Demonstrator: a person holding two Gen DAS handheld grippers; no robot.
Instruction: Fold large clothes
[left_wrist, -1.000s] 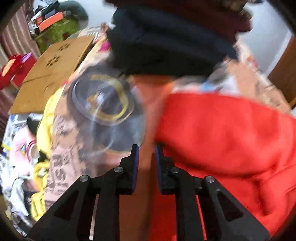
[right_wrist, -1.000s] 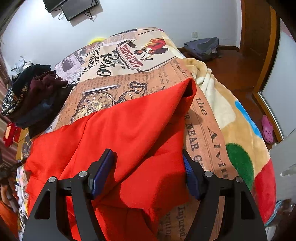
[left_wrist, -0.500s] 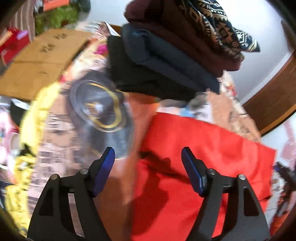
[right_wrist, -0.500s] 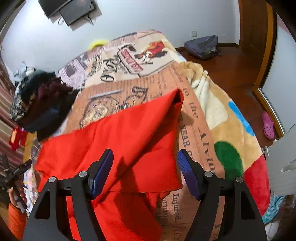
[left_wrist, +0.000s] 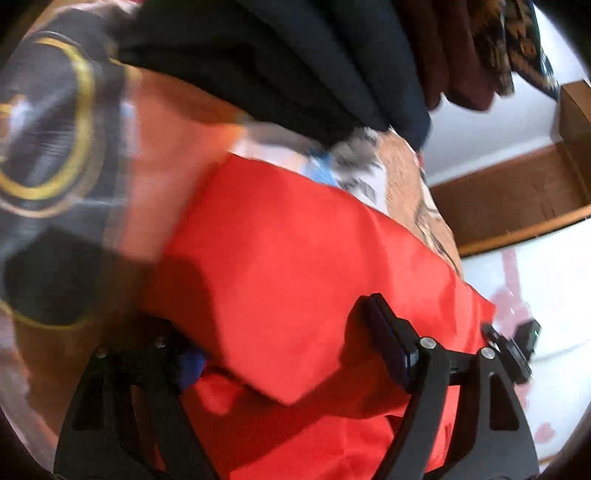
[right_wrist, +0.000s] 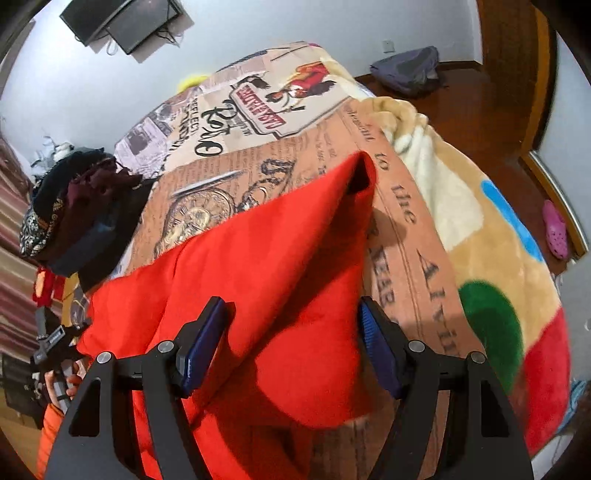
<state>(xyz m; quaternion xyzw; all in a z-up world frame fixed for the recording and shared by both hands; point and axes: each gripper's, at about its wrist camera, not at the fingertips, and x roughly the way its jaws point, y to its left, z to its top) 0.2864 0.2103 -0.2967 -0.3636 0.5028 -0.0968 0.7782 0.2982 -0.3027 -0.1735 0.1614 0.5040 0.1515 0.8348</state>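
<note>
A large red garment (left_wrist: 295, 258) lies partly folded on the newspaper-print bed cover (right_wrist: 221, 177). My left gripper (left_wrist: 288, 354) hovers low over its near-left edge. Its jaws are opening wide, and a red fold lies between them and over the left pad (left_wrist: 190, 363) without being pinched. My right gripper (right_wrist: 291, 347) stands wide and is still opening a little. It straddles a raised red fold (right_wrist: 288, 266) that peaks at a corner (right_wrist: 362, 170), and its pads are clear of the cloth. A hand holding the left gripper (right_wrist: 51, 343) shows at the garment's left end.
A stack of dark folded clothes (left_wrist: 295, 55) sits just beyond the garment, on the left side of the bed (right_wrist: 74, 206). A fleece blanket with coloured spots (right_wrist: 480, 240) hangs over the bed's right edge. A grey bag (right_wrist: 406, 70) and a pink shoe (right_wrist: 554, 229) lie on the wooden floor.
The left jaws went from nearly shut to wide apart, and that gripper swung down and closer over the red garment. The right gripper shifted slightly and its pads no longer touch the fold.
</note>
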